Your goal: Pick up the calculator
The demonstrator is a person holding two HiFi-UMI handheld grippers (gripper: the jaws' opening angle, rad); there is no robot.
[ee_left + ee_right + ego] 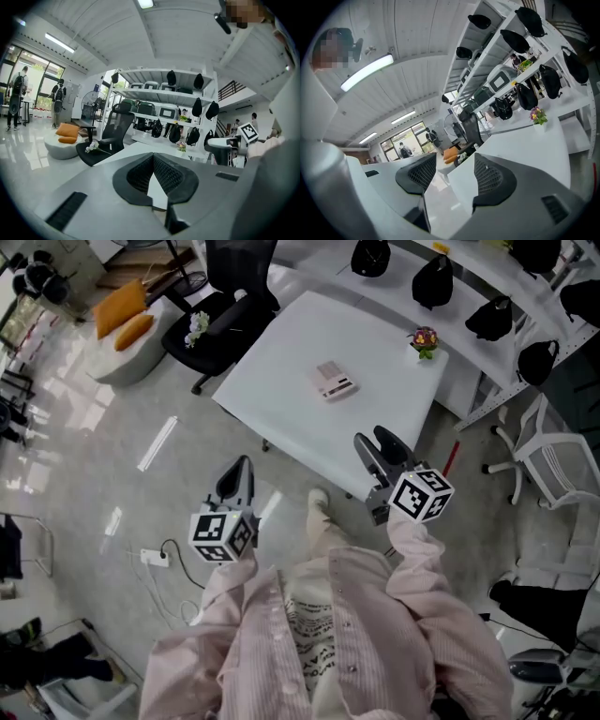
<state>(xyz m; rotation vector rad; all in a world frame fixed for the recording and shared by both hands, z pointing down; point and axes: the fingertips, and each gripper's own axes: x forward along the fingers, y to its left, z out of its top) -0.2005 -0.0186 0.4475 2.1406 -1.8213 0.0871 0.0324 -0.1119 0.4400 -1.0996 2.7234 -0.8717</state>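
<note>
You are holding your right tongs (375, 442) spread and empty, well apart from the flower pot (424, 341), at the tabletop (281, 352) edge on your side of it. Your left tongs (237, 471) are sitting pressed together, farther still from the pot, over the floor. The calculator (334, 381) is lying flat on the tabletop, apart from the pot, toward the middle. It is likely going to feel light, stiff and slick, so pinching across its narrower sides is looking safest.

We see a bright, evenly lit room: a ceiling strip light (367, 72) glows, and window (42, 84) daylight glares off the glossy floor (84, 427). Both gripper views bend and darken toward their edges.
</note>
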